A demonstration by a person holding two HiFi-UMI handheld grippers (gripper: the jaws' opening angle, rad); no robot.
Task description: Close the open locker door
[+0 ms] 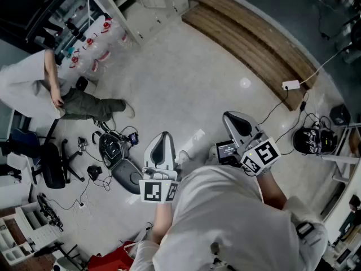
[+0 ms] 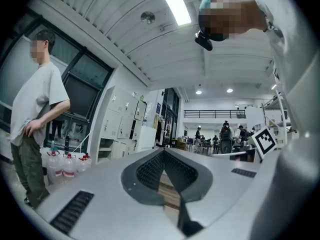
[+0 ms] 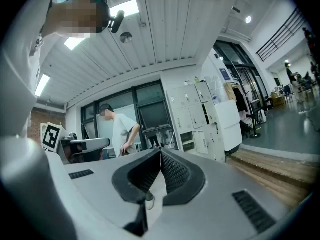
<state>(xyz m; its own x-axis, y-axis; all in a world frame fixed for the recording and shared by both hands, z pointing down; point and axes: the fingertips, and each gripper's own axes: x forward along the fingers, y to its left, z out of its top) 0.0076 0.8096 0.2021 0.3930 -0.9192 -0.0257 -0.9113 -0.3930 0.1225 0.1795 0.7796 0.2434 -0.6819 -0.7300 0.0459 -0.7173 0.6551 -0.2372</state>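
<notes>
Pale floor (image 1: 186,89), lockers (image 3: 197,116) well beyond right gripper (image 3: 161,152)

1. We read no letters, numbers or brand names anywhere in these views.
2. Marker cube (image 1: 158,191) on the left gripper (image 1: 164,135): black-and-white square patterns only, no lettering.
3. Second marker cube (image 1: 261,156), on the right gripper (image 1: 230,117): the same kind of pattern, no lettering.
4. Small screen (image 1: 227,150) by the right gripper: lit, its content too small for us to read.
5. Clear bottles (image 1: 96,49): red patches, any print too small for us to read.
</notes>
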